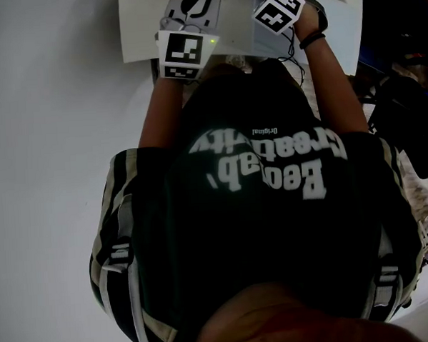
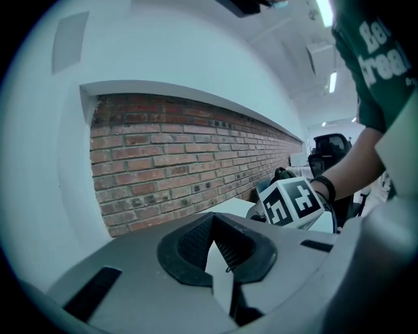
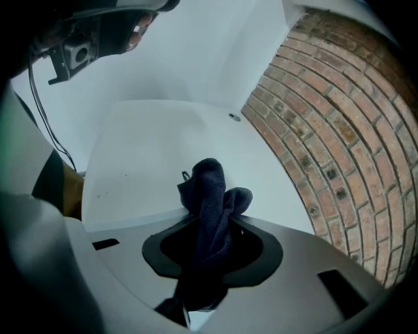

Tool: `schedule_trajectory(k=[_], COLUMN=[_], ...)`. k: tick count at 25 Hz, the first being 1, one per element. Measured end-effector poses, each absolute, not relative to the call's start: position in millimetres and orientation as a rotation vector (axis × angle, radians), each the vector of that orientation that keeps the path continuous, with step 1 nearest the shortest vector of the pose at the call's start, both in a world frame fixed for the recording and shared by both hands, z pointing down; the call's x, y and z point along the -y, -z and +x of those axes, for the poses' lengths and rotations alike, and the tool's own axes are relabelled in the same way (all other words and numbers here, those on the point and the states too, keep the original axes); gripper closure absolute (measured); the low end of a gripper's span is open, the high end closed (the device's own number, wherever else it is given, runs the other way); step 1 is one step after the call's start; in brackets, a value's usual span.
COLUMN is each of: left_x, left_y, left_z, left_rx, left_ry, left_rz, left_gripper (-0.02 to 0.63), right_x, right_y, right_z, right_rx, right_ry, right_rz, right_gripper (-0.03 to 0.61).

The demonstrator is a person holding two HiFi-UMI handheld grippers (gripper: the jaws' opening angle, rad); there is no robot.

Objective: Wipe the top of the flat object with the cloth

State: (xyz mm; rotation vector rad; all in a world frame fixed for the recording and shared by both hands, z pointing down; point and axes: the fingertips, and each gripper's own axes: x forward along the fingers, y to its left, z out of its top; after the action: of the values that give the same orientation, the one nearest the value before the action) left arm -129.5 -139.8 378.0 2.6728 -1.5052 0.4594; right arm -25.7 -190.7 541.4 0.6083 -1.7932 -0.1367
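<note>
Brick wall (image 3: pixel 326 130) closes off the right of the scene, under a smooth white wall, and against it stands the white flat object (image 3: pixel 150 150), a pale slab that we cannot tell apart from the tabletop itself. We hold the right gripper (image 3: pixel 208 225) over its near edge. Its jaws pinch the dark blue cloth (image 3: pixel 210 186), which bunches up and pokes out forward past the tips. From those jaws the slab lies ahead and below, spreading away toward the far edge, where a small hole (image 3: pixel 230 117) marks it. The cloth appears to hang above the surface and not on it, though no view shows the gap plainly. The left gripper (image 2: pixel 215 244) sits just to the left, with its jaws pressed together at the tips on nothing. It is turned toward the bricks and not the slab. We judge that the wipe falls to the right hand: lower the cloth onto the near part, then sweep away from us.
</note>
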Motion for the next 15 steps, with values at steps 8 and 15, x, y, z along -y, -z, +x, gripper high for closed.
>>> schedule_trajectory(k=[8,15], left_x=[141,141], left_y=[-376,-381], left_z=[-122,-114], left_rx=[1.433,1.396], left_ry=[-0.437,-0.405], left_rz=[2.727,2.737], left_gripper=[0.618,0.618], right_x=[144,39], right_y=[-544,-552], right_z=[-23,-22], right_rx=[1.77,1.801], right_ry=[0.076,-0.123], right_rz=[0.524,0.306], right_gripper=[0.485,0.486])
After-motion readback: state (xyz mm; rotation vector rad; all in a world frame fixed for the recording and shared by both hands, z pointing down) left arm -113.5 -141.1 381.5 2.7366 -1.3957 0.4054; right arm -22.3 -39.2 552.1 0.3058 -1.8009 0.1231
